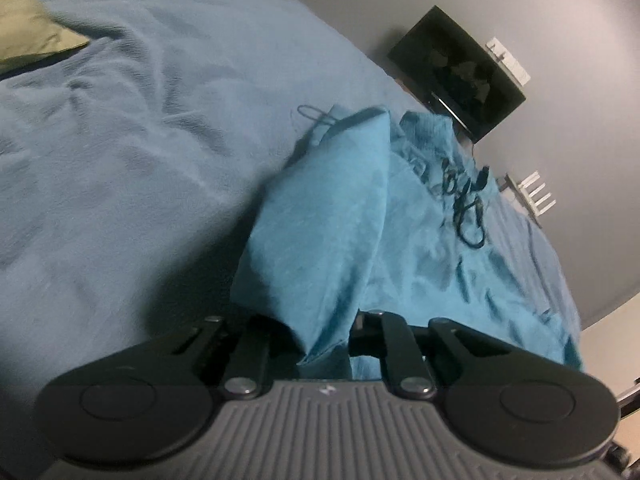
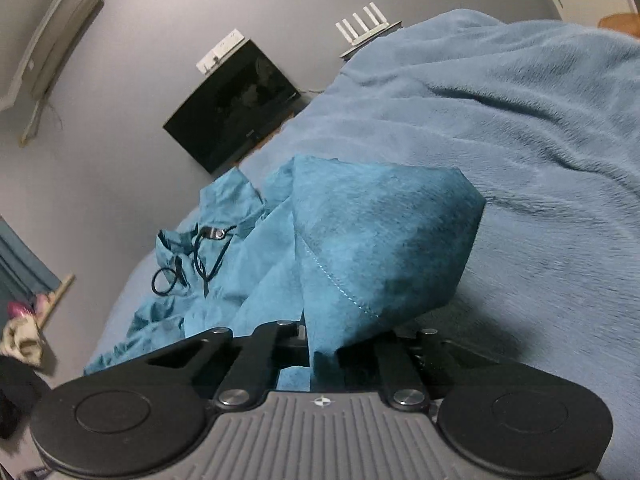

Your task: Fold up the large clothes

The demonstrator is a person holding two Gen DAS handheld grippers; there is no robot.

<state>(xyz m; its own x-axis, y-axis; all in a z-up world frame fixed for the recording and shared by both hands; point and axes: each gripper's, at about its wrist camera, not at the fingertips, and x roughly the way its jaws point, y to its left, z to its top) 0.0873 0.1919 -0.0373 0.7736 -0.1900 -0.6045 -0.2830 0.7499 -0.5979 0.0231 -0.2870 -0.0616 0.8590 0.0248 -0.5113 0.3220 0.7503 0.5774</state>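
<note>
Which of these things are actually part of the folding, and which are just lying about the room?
In the job:
teal garment
left hand-held gripper, shut on it
right hand-held gripper, shut on it
blue blanket underneath

Lying about:
black screen
white router
green pillow

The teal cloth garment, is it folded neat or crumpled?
Crumpled: the teal cloth garment lies bunched, cords tangled, on the blue blanket.

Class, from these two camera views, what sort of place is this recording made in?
Probably a bedroom: a bed under a rumpled blue blanket, a dark television by the grey wall, and a white router with upright antennas nearby.
</note>
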